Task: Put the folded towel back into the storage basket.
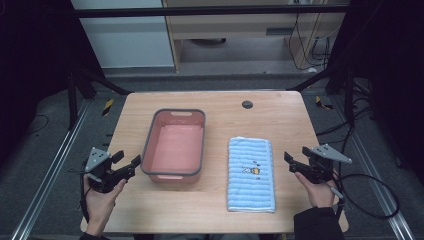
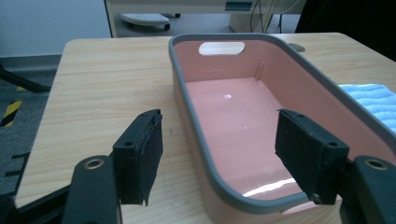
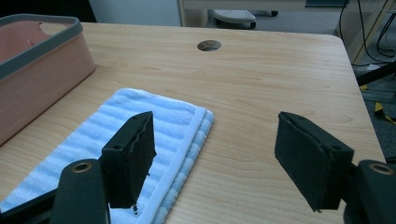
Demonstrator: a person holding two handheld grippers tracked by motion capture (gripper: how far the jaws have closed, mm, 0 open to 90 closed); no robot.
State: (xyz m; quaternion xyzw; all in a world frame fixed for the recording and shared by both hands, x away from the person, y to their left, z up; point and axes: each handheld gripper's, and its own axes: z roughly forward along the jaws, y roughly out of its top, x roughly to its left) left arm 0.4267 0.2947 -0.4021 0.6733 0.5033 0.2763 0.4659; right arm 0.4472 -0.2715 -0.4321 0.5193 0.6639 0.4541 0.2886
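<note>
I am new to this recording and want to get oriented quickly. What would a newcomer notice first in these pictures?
First comes the pink basin with its grey rim, empty, left of the middle of the wooden table. To its right a folded blue striped towel lies flat. At the near corners a person holds the left gripper by the basin and the right gripper by the towel, both open.

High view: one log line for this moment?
left gripper: open, by pink basin | right gripper: open, beside blue towel | nothing held
</note>
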